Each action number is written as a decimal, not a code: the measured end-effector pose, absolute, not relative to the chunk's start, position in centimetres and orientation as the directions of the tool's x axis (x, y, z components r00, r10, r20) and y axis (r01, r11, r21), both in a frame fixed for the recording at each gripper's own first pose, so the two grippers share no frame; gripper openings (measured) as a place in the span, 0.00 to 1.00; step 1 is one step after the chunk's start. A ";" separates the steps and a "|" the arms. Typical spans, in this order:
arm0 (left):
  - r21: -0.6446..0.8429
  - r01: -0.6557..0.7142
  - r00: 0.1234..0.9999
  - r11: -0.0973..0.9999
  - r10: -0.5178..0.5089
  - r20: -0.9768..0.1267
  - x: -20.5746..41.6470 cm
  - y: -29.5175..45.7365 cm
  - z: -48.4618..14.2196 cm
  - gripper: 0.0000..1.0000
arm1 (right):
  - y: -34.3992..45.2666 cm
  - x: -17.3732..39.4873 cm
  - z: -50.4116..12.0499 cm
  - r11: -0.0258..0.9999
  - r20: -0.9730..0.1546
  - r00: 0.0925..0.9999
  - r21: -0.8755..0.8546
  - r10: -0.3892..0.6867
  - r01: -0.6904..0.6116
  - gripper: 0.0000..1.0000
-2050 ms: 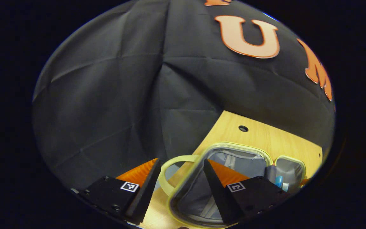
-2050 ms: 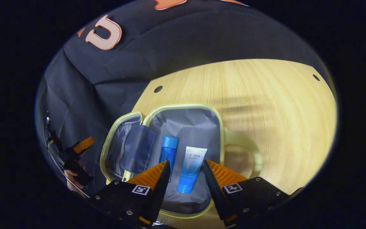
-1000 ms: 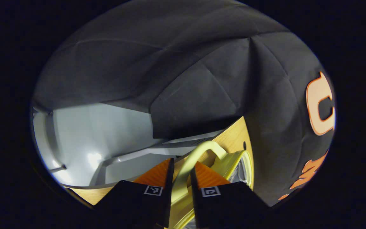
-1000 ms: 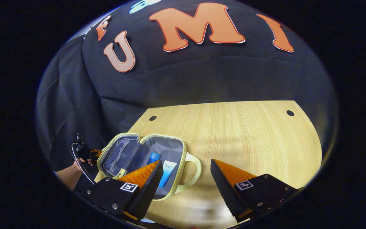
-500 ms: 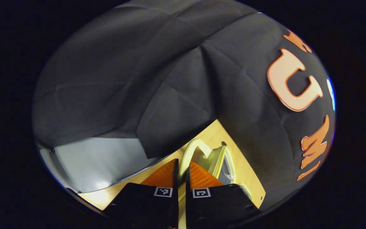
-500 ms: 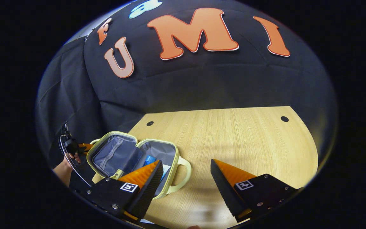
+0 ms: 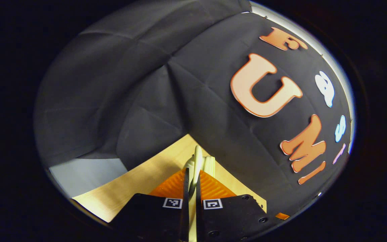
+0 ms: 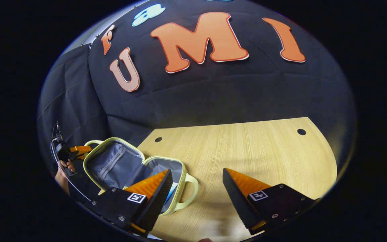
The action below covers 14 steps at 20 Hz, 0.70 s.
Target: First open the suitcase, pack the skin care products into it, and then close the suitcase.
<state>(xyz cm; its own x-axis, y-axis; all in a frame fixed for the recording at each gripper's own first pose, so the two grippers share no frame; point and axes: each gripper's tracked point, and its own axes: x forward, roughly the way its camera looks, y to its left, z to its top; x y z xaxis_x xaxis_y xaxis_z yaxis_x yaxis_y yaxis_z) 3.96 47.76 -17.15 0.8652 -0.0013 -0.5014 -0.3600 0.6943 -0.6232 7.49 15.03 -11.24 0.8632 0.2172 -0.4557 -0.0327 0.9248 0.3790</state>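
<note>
Suitcase [image 8: 136, 168] is lying on the desk [image 8: 247, 151], lid half raised | lid handle [image 7: 197, 161] is being pinched by the left gripper [image 7: 190, 188] | right gripper [image 8: 197, 183] is being held unclenched, empty | judged light and soft-sided; handle best gripped.

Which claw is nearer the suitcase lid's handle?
Left. The left claw is shut on the lid handle; the right claw hangs open over the table, beside the suitcase.

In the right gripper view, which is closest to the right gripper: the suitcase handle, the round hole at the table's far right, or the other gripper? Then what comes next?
From the right gripper:
1. Suitcase handle, just left of it.
2. Left gripper, far left, gripping the lid's handle.
3. Round hole, at the table's far right edge.
</note>
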 end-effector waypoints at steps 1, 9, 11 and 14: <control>-0.628 -0.336 0.873 0.701 -0.018 -0.487 4.2 46.6 -16.1 0.08 | 14.7 7.6 -11.2 0.925 -0.450 0.867 0.377 0.213 -0.031 0.95; -0.638 -0.162 0.903 0.753 -0.147 -0.403 4.9 36.2 -10.9 0.08 | 10.4 8.5 -10.1 0.931 -0.380 0.913 0.366 0.148 0.002 0.95; -0.635 -0.117 0.901 0.763 -0.187 -0.391 5.4 33.2 -9.9 0.08 | 9.7 8.4 -10.1 0.929 -0.375 0.915 0.370 0.150 0.000 0.95; -0.644 -0.054 0.890 0.763 -0.256 -0.378 5.5 28.5 -9.2 0.08 | 8.5 8.1 -10.5 0.928 -0.374 0.915 0.372 0.150 0.000 0.95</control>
